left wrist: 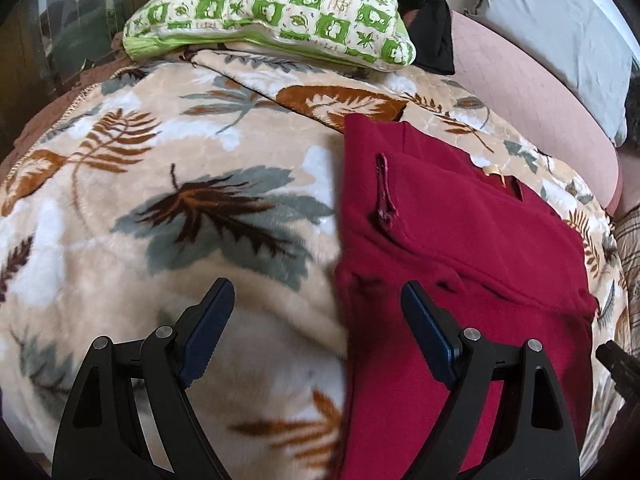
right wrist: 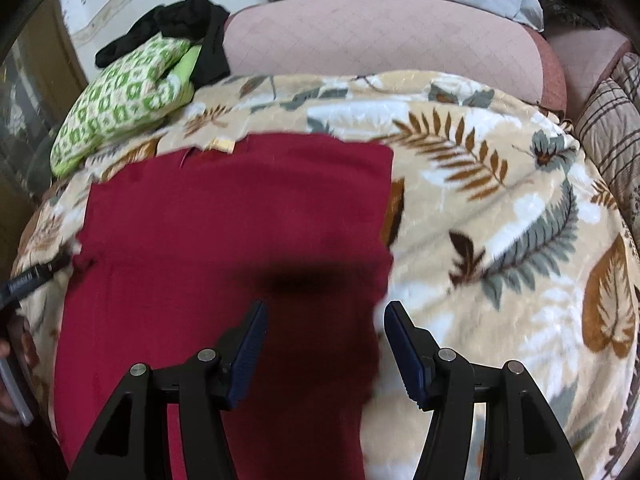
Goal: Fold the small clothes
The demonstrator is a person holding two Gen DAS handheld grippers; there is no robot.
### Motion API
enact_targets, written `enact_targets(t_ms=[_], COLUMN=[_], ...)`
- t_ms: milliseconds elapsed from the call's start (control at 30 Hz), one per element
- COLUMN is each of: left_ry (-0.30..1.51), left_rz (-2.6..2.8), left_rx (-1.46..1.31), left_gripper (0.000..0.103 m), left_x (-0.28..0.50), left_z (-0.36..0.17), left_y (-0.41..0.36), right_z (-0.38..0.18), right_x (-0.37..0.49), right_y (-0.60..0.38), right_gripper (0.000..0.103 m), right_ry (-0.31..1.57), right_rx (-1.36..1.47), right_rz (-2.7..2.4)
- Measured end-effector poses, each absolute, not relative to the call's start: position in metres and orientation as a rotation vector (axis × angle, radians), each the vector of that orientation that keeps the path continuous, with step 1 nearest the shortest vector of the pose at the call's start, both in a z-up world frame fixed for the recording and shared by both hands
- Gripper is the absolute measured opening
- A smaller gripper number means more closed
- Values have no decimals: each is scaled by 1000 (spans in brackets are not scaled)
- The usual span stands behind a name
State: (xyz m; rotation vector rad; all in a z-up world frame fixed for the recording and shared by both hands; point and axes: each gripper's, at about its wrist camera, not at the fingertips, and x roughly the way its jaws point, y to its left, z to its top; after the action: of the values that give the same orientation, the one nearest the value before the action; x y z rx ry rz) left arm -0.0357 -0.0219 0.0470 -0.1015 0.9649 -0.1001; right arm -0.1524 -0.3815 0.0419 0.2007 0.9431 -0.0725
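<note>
A dark red fleece garment (left wrist: 452, 248) lies flat on a leaf-patterned blanket (left wrist: 168, 200). A folded-over flap with a slit pocket crosses its upper part. My left gripper (left wrist: 318, 296) is open and empty, straddling the garment's left edge near its lower end. In the right wrist view the same red garment (right wrist: 224, 232) spreads left of centre. My right gripper (right wrist: 324, 316) is open and empty over the garment's right edge. A small tan label (right wrist: 222, 145) shows at its far edge.
A green-and-white patterned pillow (left wrist: 272, 8) and a black cloth (left wrist: 432, 16) lie at the far side of the blanket. A pink cushion (right wrist: 380, 40) and grey pillow (left wrist: 560, 32) sit behind. A plaid fabric (right wrist: 612, 128) is at right. The other gripper's tip (right wrist: 28, 278) shows at left.
</note>
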Motion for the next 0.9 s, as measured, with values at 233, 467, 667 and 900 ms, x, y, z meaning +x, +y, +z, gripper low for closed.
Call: enact_targets(t_ms=[233, 467, 667, 900], left_ry=[942, 942, 930, 937], left_rz=[-84, -88, -110, -119], left_rx=[-58, -15, -21, -8], left_gripper=[86, 86, 86, 86], left_x=[-69, -94, -114, -129], left_z=[56, 59, 68, 70], left_y=[-25, -31, -36, -38], right_z=[28, 28, 26, 29], right_x=[-188, -211, -229, -252], right_y=[-384, -379, -364, -361], right_gripper=[61, 61, 61, 62], right_ry=[974, 968, 978, 970], right_rx=[229, 261, 257, 264], right_rz=[-71, -62, -35, -40])
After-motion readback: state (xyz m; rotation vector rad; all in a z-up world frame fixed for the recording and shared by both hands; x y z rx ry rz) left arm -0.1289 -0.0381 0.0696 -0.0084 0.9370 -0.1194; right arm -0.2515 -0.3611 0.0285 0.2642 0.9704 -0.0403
